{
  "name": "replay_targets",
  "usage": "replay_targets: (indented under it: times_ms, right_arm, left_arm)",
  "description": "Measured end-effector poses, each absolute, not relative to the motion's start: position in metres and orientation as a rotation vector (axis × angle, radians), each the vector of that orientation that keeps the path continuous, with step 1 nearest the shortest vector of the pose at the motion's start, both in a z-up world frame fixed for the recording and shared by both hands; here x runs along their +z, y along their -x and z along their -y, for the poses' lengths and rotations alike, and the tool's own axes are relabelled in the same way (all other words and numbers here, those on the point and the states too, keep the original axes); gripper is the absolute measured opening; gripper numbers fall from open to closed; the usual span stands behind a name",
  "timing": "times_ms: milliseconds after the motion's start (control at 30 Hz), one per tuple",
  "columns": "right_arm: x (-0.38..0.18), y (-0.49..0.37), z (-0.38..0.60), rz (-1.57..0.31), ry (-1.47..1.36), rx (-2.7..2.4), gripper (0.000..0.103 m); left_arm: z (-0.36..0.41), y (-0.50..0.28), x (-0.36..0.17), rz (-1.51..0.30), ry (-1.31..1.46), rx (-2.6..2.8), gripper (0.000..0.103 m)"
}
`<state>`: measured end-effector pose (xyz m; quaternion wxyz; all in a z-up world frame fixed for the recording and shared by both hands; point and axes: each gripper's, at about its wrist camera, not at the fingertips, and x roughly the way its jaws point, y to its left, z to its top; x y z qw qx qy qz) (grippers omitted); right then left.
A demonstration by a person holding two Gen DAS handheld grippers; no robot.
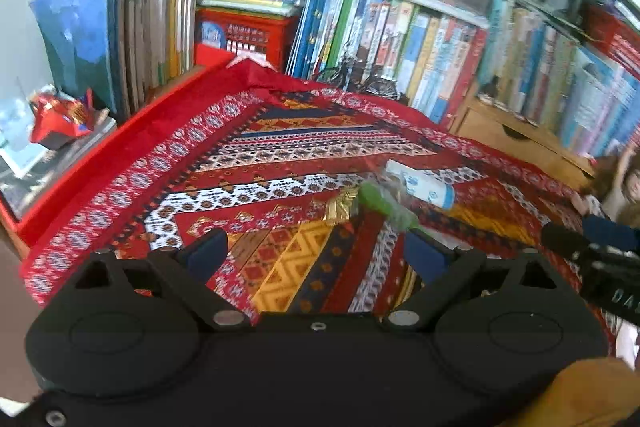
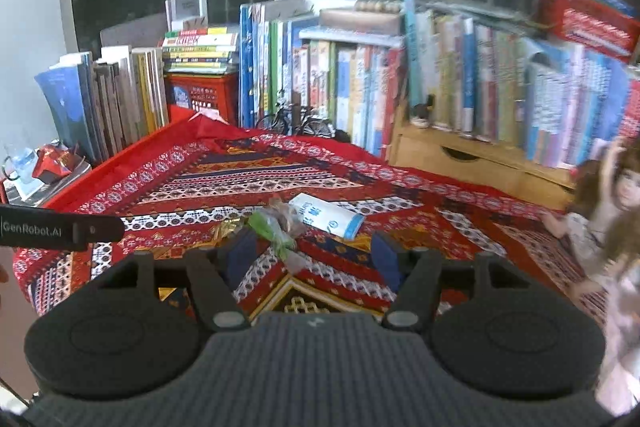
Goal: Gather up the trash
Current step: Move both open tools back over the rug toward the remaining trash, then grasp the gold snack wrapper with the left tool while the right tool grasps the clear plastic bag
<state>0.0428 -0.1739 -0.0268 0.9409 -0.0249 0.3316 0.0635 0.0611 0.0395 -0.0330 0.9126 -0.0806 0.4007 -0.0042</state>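
Left gripper (image 1: 316, 255) & right gripper (image 2: 314, 255) — both w/ jaws apart, empty, above patterned cloth (image 2: 420, 223); green wrapper (image 2: 270, 227), gold wrapper (image 1: 340, 205), white packet (image 2: 326, 215) lie clustered.

Ahead of my matt black plastic right gripper (image 2: 314, 259): woven patterned tablecloth (image 2: 248, 183), shiny gold foil wrapper (image 2: 224, 229), clear crinkled plastic bag (image 2: 280, 221).

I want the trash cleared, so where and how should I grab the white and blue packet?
Grip the white and blue packet across its narrow middle, coming from above with the right gripper: it lies flat on the cloth, long and slim, its near long side clear.
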Motion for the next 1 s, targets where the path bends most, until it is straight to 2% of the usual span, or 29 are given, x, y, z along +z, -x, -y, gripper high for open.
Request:
replay_targets:
  times_ms: [67,267,467,733,833,933,1000]
  right_arm:
    - [-0.04,-0.066,0.174,-0.702,0.067,0.162,0.075]
    - [-0.088,-0.122,0.169,-0.798,0.077,0.264,0.075]
    - [-0.132,-0.153,0.162,-0.874,0.072,0.34,0.071]
    - [-0.164,-0.179,0.16,-0.927,0.066,0.389,0.067]
    - [-0.172,-0.186,0.159,-0.949,0.069,0.417,0.066]
    - [-0.177,-0.193,0.156,-0.96,0.074,0.436,0.062]
    - [-0.181,-0.198,0.153,-0.974,0.078,0.45,0.045]
  left_arm:
    - [-0.038,-0.085,-0.045,-0.854,0.182,-0.006,0.09]
    - [-0.026,-0.141,-0.087,-0.912,0.175,0.027,0.068]
    - [-0.006,-0.176,-0.128,-0.979,0.147,0.019,0.062]
    - [0.011,-0.217,-0.162,-1.006,0.151,0.029,0.061]
    - [0.011,-0.229,-0.173,-1.031,0.164,0.033,0.052]
    - [0.011,-0.237,-0.183,-1.057,0.182,0.031,0.049]
    - [0.011,-0.24,-0.188,-1.077,0.187,0.024,0.045]
